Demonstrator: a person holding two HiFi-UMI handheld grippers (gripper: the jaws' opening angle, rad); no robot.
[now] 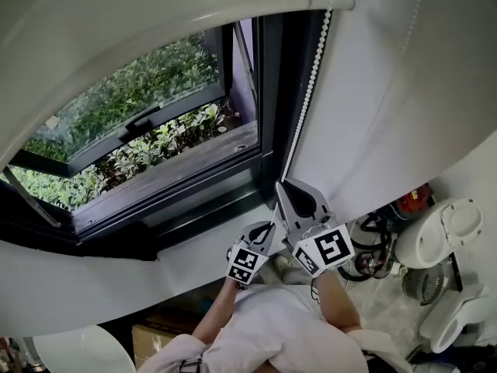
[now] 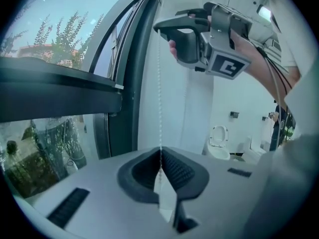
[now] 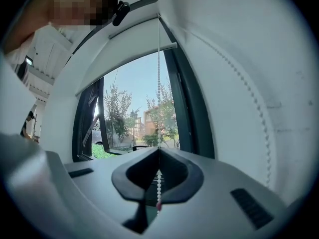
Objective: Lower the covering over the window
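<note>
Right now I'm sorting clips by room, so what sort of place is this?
Probably a bathroom: a toilet stands by the wall; the window has a roller blind and bead chain.

Along top of window [image 1: 147, 130]: blind [image 1: 116, 22]. From blind's right end the chain [image 1: 309, 84] hangs down window's right edge, between frame and wall [image 1: 388, 115]. Both grippers on chain: right gripper [image 1: 281, 191] directly above left gripper [image 1: 269, 228], chain between each pair of jaws. Below window, ahead of grippers: sill [image 1: 78, 278]. Right of grippers, well apart, on floor: toilet [image 1: 443, 235].
</note>
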